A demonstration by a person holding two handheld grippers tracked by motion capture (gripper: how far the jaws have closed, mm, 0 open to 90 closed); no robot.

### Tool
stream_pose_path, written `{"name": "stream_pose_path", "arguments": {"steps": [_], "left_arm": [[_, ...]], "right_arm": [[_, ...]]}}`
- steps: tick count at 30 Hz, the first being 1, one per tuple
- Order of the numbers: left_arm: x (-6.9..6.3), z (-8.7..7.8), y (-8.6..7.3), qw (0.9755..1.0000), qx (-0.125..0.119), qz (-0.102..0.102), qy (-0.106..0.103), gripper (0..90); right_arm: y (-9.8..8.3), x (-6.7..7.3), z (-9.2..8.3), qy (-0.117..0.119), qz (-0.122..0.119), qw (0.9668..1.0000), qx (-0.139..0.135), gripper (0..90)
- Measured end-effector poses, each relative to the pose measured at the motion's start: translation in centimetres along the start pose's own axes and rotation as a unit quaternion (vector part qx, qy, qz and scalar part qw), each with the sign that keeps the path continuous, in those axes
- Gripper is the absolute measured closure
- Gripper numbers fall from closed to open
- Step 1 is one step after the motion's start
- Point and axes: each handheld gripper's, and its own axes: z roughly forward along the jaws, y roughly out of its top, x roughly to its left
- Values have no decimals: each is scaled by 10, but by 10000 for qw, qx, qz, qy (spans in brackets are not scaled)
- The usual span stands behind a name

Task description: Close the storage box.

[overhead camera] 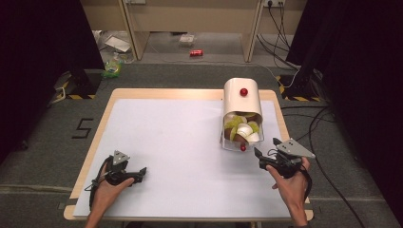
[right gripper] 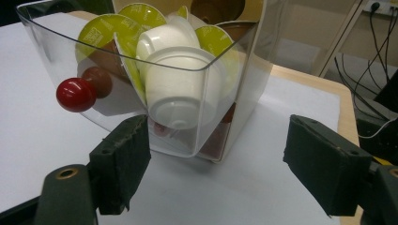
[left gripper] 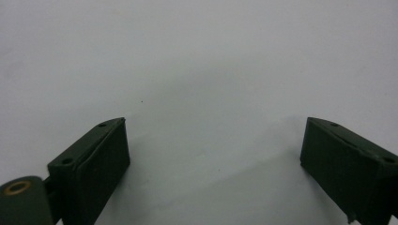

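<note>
A cream box (overhead camera: pixel 242 97) with a red knob (overhead camera: pixel 244 91) on top stands at the table's back right. Its clear drawer (overhead camera: pixel 227 142) is tipped open toward me and holds several coffee capsules, white and green-lidded. In the right gripper view the clear drawer (right gripper: pixel 56 61) rises just ahead of the jaws, with a white capsule (right gripper: pixel 180 89), a green-lidded capsule (right gripper: pixel 101 33) and the drawer's red knob (right gripper: pixel 75 94). My right gripper (overhead camera: pixel 266 148) (right gripper: pixel 218 154) is open, a little short of the drawer's corner. My left gripper (overhead camera: pixel 141 172) (left gripper: pixel 213 145) lies open at the front left over bare mat.
A white mat (overhead camera: pixel 180 156) covers the wooden table (overhead camera: pixel 107 111). Beyond the table, a red can (overhead camera: pixel 196 52) and litter lie on the floor. Cables (overhead camera: pixel 313 128) run along the right side. Black curtains flank both sides.
</note>
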Motion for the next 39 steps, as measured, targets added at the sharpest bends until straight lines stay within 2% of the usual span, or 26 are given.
{"name": "stream_pose_path", "arguments": {"steps": [39], "left_arm": [[0, 0, 0, 10000, -3, 2, 4, 77]], "right_arm": [[4, -7, 14, -144, 91, 9998, -80, 222]]}}
